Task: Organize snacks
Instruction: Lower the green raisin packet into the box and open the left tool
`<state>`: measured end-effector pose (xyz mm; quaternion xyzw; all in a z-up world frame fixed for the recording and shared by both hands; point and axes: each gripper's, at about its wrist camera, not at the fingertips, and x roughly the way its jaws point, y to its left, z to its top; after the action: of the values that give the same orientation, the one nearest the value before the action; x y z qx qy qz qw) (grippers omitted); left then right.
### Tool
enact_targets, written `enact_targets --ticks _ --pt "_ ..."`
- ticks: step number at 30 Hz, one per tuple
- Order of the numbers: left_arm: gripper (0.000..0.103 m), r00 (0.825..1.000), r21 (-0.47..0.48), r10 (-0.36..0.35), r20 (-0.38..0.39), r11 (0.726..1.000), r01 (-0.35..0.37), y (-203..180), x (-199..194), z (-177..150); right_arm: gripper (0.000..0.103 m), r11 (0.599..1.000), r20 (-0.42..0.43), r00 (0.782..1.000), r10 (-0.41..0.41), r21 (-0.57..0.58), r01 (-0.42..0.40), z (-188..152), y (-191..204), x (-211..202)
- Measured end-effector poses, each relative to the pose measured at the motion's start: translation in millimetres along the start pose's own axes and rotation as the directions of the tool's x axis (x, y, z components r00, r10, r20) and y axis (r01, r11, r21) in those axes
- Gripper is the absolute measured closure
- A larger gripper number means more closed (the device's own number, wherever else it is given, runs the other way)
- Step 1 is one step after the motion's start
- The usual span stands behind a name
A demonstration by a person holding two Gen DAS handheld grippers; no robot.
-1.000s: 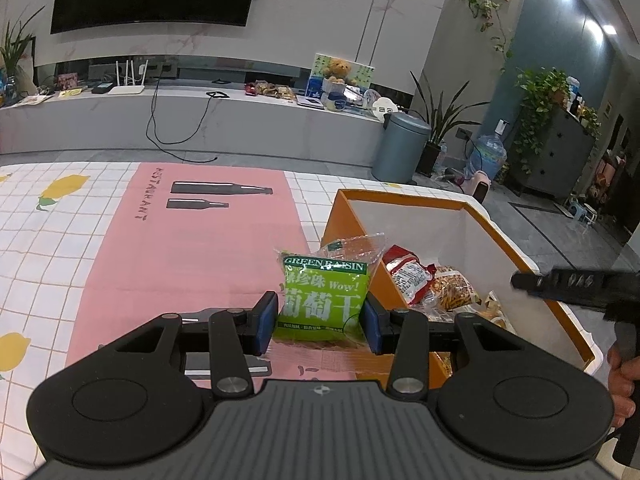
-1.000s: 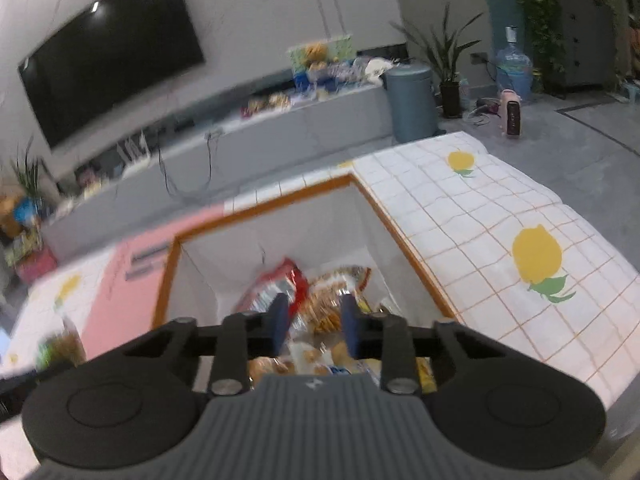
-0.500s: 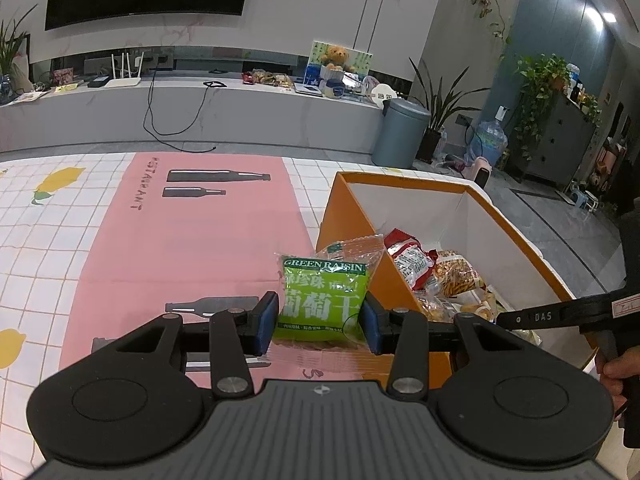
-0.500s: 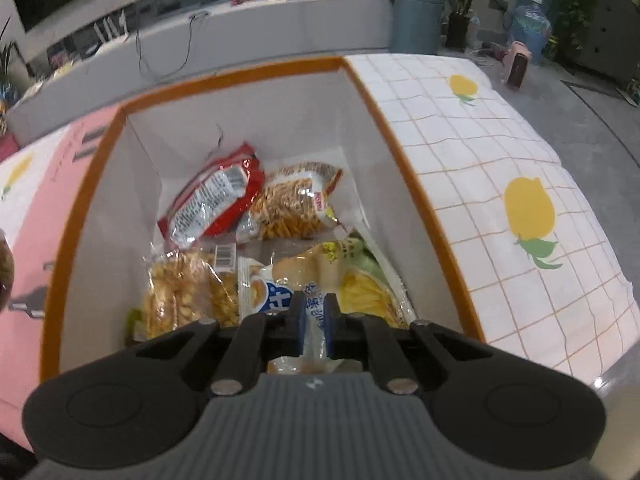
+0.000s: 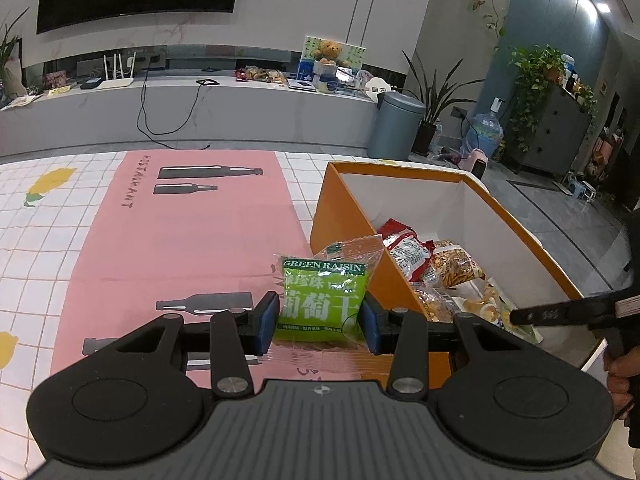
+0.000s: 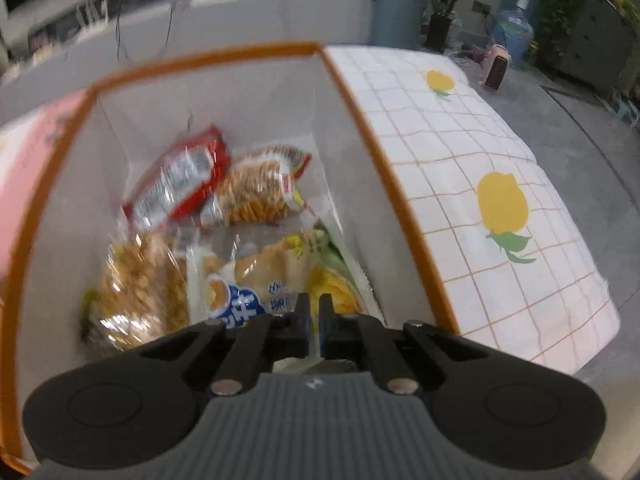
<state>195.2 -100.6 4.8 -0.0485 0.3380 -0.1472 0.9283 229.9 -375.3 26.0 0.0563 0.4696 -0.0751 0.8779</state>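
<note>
My left gripper (image 5: 320, 322) is shut on a green raisin packet (image 5: 322, 298) and holds it upright above the pink mat, just left of the orange box (image 5: 340, 204). The box holds several snack bags: a red bag (image 6: 180, 176), a crisp-stick bag (image 6: 260, 188), a peanut bag (image 6: 140, 284) and a blue-and-cream pastry bag (image 6: 256, 280). My right gripper (image 6: 314, 316) hangs over the near end of the box (image 6: 360, 120), jaws almost closed with a thin gap and nothing between them. It also shows in the left wrist view (image 5: 560, 312).
The table wears a white checked cloth with lemon prints (image 6: 502, 200) and a pink mat (image 5: 192, 232) with bottle prints. The table's right edge (image 6: 600, 280) drops to the floor. A grey bin (image 5: 396, 126) and plants stand behind.
My right gripper closed from open, dipped over the box and now pulls back a little, with motion blur. My left gripper moved slightly forward with the raisin packet.
</note>
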Motion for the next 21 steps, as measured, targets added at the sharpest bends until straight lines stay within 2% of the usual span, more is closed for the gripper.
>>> enact_targets --ticks 4,10,15,21 --pt "0.055 1.0 0.0 -0.017 0.001 1.0 0.017 -2.0 -3.2 1.4 0.102 0.998 0.091 0.995 0.048 0.029 -0.05 1.0 -2.9 -21.9" --pt "0.055 0.999 0.043 -0.009 0.045 0.999 0.007 -14.7 -16.5 5.8 0.102 0.992 0.165 0.981 0.102 0.054 -0.112 4.4 -8.5 -41.1" --pt "0.055 0.998 -0.009 -0.029 0.056 1.0 0.03 -23.9 -12.5 14.6 0.101 0.985 0.213 0.968 0.136 0.078 -0.155 1.6 -14.5 -50.4" --pt "0.055 0.997 -0.043 -0.042 0.069 0.998 0.045 -47.8 9.0 32.8 0.1 0.972 0.281 0.954 0.103 0.174 -0.156 0.1 -30.9 -62.9"
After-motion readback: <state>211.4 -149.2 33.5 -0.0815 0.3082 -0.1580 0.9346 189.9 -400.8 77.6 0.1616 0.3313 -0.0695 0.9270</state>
